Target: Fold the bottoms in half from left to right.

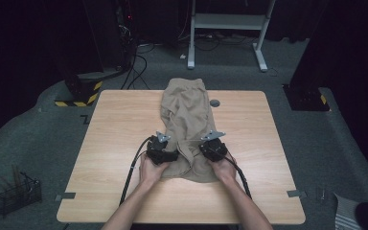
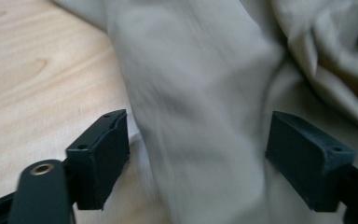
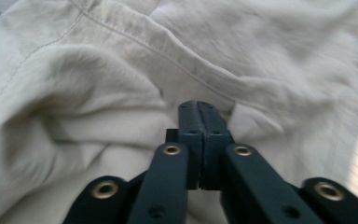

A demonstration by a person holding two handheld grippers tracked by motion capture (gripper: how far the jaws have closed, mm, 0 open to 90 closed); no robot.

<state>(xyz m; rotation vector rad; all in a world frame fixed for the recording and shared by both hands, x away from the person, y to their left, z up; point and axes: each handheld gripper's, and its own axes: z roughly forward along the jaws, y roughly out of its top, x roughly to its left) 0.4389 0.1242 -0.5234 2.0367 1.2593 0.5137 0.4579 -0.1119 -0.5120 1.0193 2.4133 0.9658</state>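
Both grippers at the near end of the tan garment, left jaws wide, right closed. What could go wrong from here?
1. The right gripper has its jaws together at a fold of the tan garment; whether fabric is pinched is unclear, so a pull may slip off.
2. The left gripper stands open around a thick ridge of cloth; closing may catch several layers.
3. The far end hangs over the table edge and may drag.

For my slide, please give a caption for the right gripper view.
Right gripper, jaws together, at a fold of the beige garment.
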